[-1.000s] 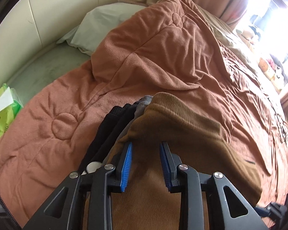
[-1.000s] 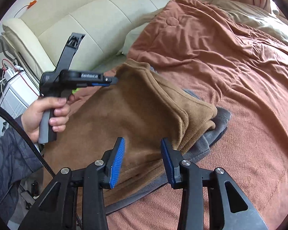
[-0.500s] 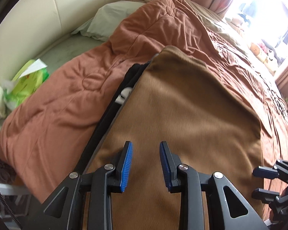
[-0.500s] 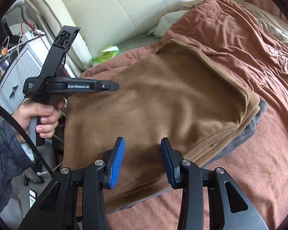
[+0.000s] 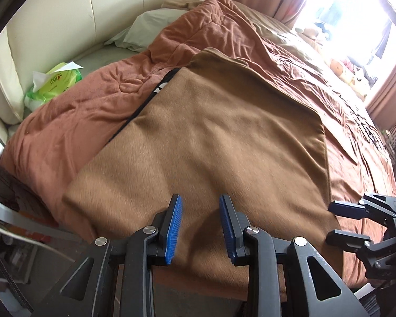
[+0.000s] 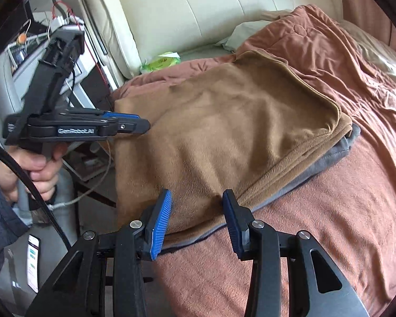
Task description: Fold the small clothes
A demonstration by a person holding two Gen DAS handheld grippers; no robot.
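A brown fleece garment (image 5: 224, 137) lies spread flat on the rust quilt, reaching the bed's near edge. A black garment (image 5: 155, 89) with a white label peeks out under its left side. Along its right side a grey garment (image 6: 338, 145) shows beneath it. My left gripper (image 5: 201, 224) hovers over the brown garment's near hem, open, with nothing pinched. In the right wrist view a hand holds the left gripper (image 6: 138, 124) at the garment's left edge. My right gripper (image 6: 195, 218) stands open over the near right corner and also shows in the left wrist view (image 5: 345, 222).
A green wipes pack (image 5: 55, 82) lies at the bed's head by the cream headboard (image 5: 66, 13). A pale pillow (image 5: 150, 29) sits behind the quilt (image 5: 66, 121). Left of the bed are white equipment with cables (image 6: 52, 26) and a phone (image 6: 33, 256) on the floor.
Both grippers have drawn back toward the bed's near edge. The brown garment, humped and doubled over a second ago, now lies spread flat.
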